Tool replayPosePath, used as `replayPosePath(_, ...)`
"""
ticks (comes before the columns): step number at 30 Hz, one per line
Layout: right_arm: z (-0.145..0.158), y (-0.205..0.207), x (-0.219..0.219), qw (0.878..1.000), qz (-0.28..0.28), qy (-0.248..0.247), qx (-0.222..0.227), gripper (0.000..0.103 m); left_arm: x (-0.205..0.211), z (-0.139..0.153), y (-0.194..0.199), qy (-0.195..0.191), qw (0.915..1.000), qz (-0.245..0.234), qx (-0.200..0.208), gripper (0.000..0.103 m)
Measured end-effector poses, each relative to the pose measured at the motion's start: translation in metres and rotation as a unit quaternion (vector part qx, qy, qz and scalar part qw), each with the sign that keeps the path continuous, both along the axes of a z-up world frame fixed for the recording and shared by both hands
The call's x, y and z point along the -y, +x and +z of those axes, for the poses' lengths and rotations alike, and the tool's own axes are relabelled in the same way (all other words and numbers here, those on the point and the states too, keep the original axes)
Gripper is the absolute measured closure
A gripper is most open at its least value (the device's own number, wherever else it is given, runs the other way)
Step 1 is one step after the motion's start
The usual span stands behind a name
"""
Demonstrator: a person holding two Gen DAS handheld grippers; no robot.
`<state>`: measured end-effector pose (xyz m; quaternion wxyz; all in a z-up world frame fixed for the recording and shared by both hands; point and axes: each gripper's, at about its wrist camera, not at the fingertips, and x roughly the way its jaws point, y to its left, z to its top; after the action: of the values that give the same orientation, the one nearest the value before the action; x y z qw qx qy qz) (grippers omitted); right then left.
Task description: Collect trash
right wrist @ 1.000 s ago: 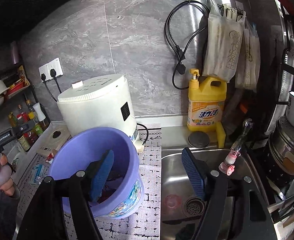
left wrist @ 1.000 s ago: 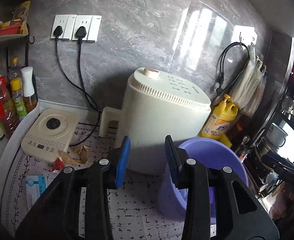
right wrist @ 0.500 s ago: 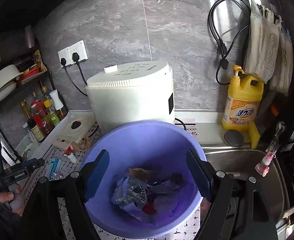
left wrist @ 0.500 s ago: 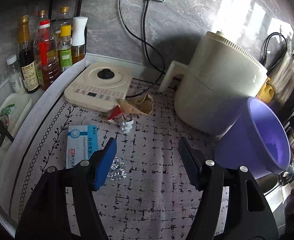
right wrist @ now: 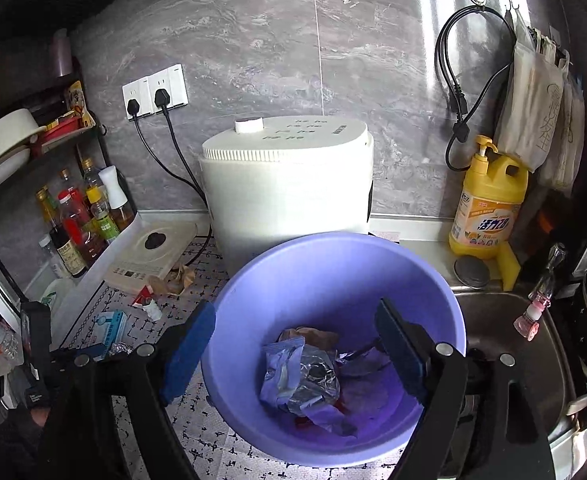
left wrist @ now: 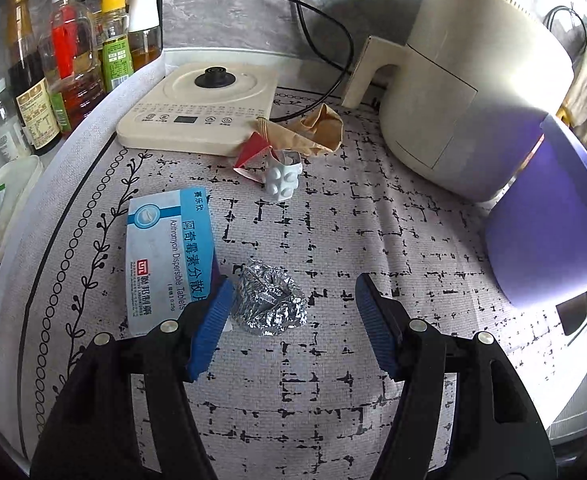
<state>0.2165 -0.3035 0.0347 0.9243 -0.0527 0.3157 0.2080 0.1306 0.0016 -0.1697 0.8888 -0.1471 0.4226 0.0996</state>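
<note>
Left wrist view looks down on a patterned worktop [left wrist: 325,216], where the left claw [left wrist: 289,308] hangs over a crumpled ball of foil [left wrist: 269,300]. Its jaws have just been opening and stand wide apart; the foil lies between them, close against the left blue pad and clear of the right one, so nothing is gripped. A blue and white tablet box [left wrist: 165,256] lies flat just left of the foil, partly under the left pad. Farther back, a small white bottle [left wrist: 283,176], a red scrap [left wrist: 251,152] and a crumpled brown paper bag [left wrist: 313,132] sit in front of a cream induction hob [left wrist: 197,116]. A cream air fryer [left wrist: 465,92] stands at the right, with the purple bucket [left wrist: 549,220] beside it.

From the right wrist view, the right claw [right wrist: 297,340] has also been opening and is spread wide, one pad outside the bucket's [right wrist: 333,264] left wall and the other inside it, holding nothing. Foil and plastic wrappers [right wrist: 301,376] already lie in the bucket's bottom. A yellow detergent bottle [right wrist: 489,204] stands by the sink [right wrist: 493,320].
</note>
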Motion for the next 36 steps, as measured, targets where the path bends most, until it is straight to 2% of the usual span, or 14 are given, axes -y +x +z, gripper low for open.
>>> replayPosePath(1,0.001,-0.002,-0.001,1.0,0.0,-0.002,0.001,0.023,0.001,-0.003,0.003,0.005,1.0,-0.005,-0.004,0.042)
replayPosePath(4,0.002,-0.003,-0.001,1.0,-0.003,-0.005,0.002,0.023,0.008,-0.009,0.015,0.066,0.9969,-0.003,-0.044,0.071)
replayPosePath(6,0.003,-0.001,0.002,1.0,-0.007,-0.002,0.002,0.023,0.004,0.0,0.02,0.041,0.9978,-0.011,-0.051,0.072)
replayPosePath(12,0.009,0.01,0.013,1.0,-0.012,0.017,0.004,0.023,0.009,0.051,0.016,0.029,0.9995,-0.009,0.014,0.072)
replayPosePath(24,0.017,0.013,0.036,0.998,0.016,0.051,0.014,0.023,0.065,0.139,0.01,0.044,0.9921,-0.034,0.112,0.072)
replayPosePath(28,0.013,0.013,0.051,0.998,0.021,0.053,0.01,0.02,0.088,0.156,0.01,0.044,0.9893,-0.04,0.133,0.072)
replayPosePath(33,0.008,0.012,0.075,0.998,0.024,0.055,0.008,0.008,0.117,0.17,0.011,0.046,0.9854,-0.049,0.157,0.071)
replayPosePath(36,0.006,0.015,0.091,0.998,0.022,0.056,0.004,0.008,0.138,0.176,0.013,0.048,0.9823,-0.053,0.173,0.071)
